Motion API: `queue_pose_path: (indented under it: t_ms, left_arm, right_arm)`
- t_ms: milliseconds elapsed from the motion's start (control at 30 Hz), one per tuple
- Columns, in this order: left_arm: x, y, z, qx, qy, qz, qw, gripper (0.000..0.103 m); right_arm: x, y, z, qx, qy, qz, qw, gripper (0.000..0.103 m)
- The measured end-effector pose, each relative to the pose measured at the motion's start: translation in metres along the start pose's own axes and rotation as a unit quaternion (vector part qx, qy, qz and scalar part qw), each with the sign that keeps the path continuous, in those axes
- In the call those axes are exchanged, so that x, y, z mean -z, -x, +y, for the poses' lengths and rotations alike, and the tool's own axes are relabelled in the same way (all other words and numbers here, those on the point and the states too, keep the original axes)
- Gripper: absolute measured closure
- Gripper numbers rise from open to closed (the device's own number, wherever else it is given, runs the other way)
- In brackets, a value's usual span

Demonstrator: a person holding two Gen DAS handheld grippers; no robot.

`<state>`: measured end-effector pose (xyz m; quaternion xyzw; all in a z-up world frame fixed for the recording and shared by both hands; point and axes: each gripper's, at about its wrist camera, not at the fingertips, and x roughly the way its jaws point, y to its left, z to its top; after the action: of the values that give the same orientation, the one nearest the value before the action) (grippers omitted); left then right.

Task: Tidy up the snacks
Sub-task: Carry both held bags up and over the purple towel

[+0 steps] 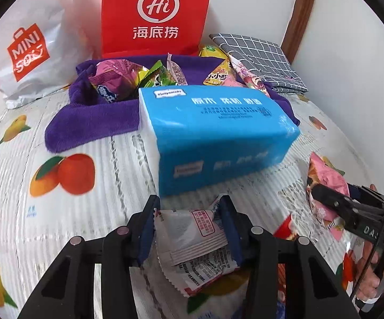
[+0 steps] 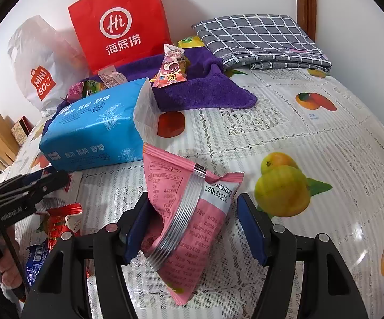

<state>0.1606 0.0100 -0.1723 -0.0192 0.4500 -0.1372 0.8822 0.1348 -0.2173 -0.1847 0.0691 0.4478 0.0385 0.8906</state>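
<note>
My left gripper [image 1: 189, 207] is shut on a white snack packet [image 1: 192, 236], low over the table in front of a blue tissue pack [image 1: 216, 133]. My right gripper [image 2: 192, 207] is open around a pink snack packet [image 2: 184, 218] that lies on the tablecloth; its left pad touches the packet, its right pad stands apart. The pink packet [image 1: 324, 183] and the right gripper [image 1: 316, 190] also show at the right of the left wrist view. A purple towel [image 1: 96, 117] behind the tissue pack holds several snack packets [image 1: 117, 79]; it also shows in the right wrist view [image 2: 208, 90].
A red Haidilao paper bag [image 1: 154, 13] and a white Miniso bag [image 1: 30, 47] stand against the back wall. A folded grey checked cloth [image 2: 261, 42] lies at the back right. A red packet [image 2: 62, 223] and a blue packet [image 2: 36, 263] lie near the left gripper [image 2: 56, 180].
</note>
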Motion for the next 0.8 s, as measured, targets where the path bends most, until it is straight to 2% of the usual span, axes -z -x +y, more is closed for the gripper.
queue_pose_path:
  t_ms: [333, 533, 800]
  left_arm:
    - [0.018, 0.025, 0.018, -0.014, 0.063, 0.003, 0.9979, 0.062]
    - [0.026, 0.044, 0.045, 0.020, 0.122, 0.004, 0.9924, 0.062]
    - [0.022, 0.077, 0.048, 0.030, 0.137, -0.017, 0.9899, 0.062]
  right_arm:
    - [0.000, 0.000, -0.001, -0.021, -0.003, 0.000, 1.000, 0.049]
    - [0.001, 0.002, -0.002, -0.030, -0.002, -0.003, 1.000, 0.052]
    - [0.006, 0.024, 0.002, -0.016, 0.017, -0.014, 1.000, 0.063]
